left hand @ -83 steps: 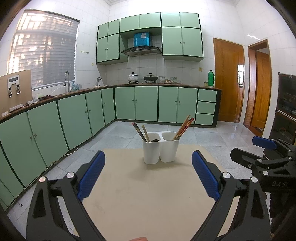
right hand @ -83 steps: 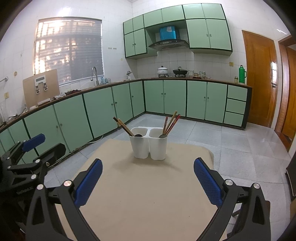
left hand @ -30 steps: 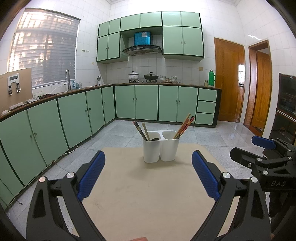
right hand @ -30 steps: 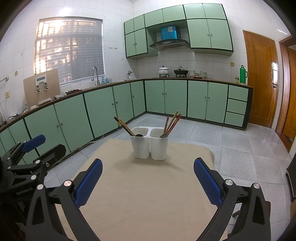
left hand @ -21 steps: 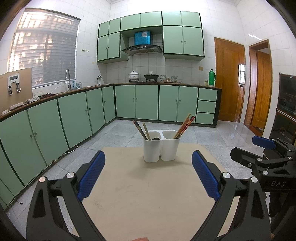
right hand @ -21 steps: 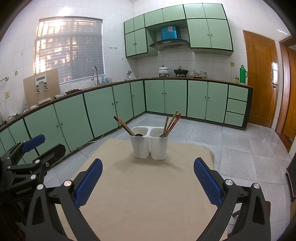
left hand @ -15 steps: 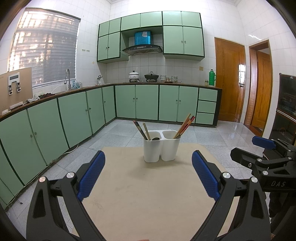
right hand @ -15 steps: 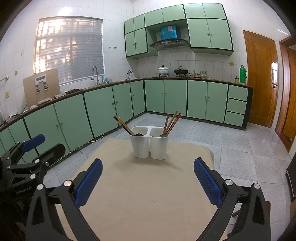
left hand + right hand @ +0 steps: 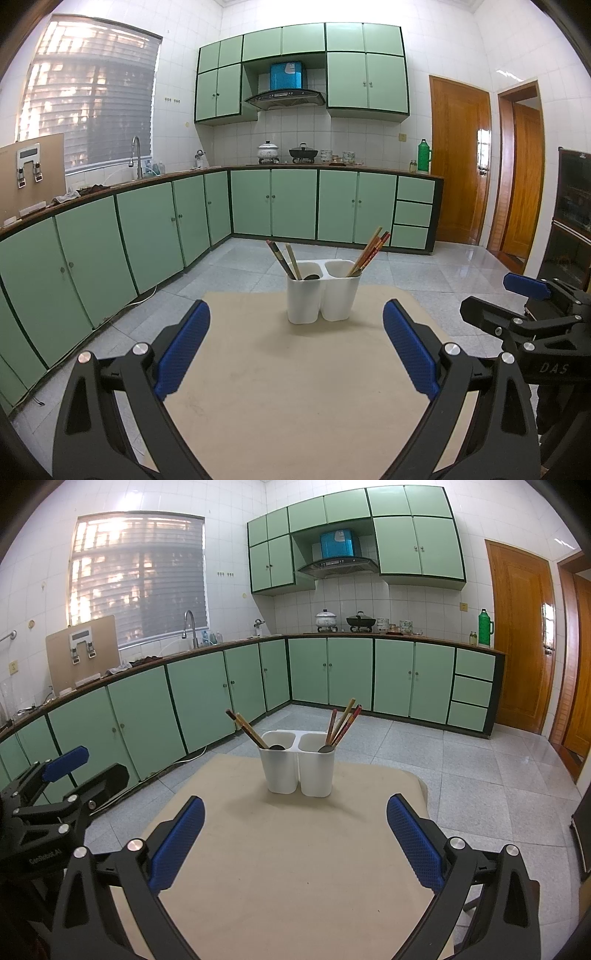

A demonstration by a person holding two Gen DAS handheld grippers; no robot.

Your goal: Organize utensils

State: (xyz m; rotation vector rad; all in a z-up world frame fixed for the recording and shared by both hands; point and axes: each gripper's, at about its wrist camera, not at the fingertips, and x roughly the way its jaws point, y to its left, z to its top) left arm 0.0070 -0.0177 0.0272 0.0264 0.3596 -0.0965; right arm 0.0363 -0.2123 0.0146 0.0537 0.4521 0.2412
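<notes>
A white two-compartment utensil holder (image 9: 322, 295) stands upright near the far edge of a beige table (image 9: 295, 398); it also shows in the right wrist view (image 9: 297, 771). Its left compartment holds dark and tan chopsticks (image 9: 282, 258) and a spoon. Its right compartment holds reddish chopsticks (image 9: 371, 249) and a spoon (image 9: 325, 748). My left gripper (image 9: 295, 347) is open and empty, well short of the holder. My right gripper (image 9: 295, 834) is open and empty, also short of it. Each gripper shows at the edge of the other's view.
Green kitchen cabinets (image 9: 155, 225) run along the left and back walls, with a sink tap (image 9: 136, 155) and pots on the counter. Wooden doors (image 9: 460, 162) are at the right. A dark cabinet (image 9: 570, 229) stands at the far right. Tiled floor surrounds the table.
</notes>
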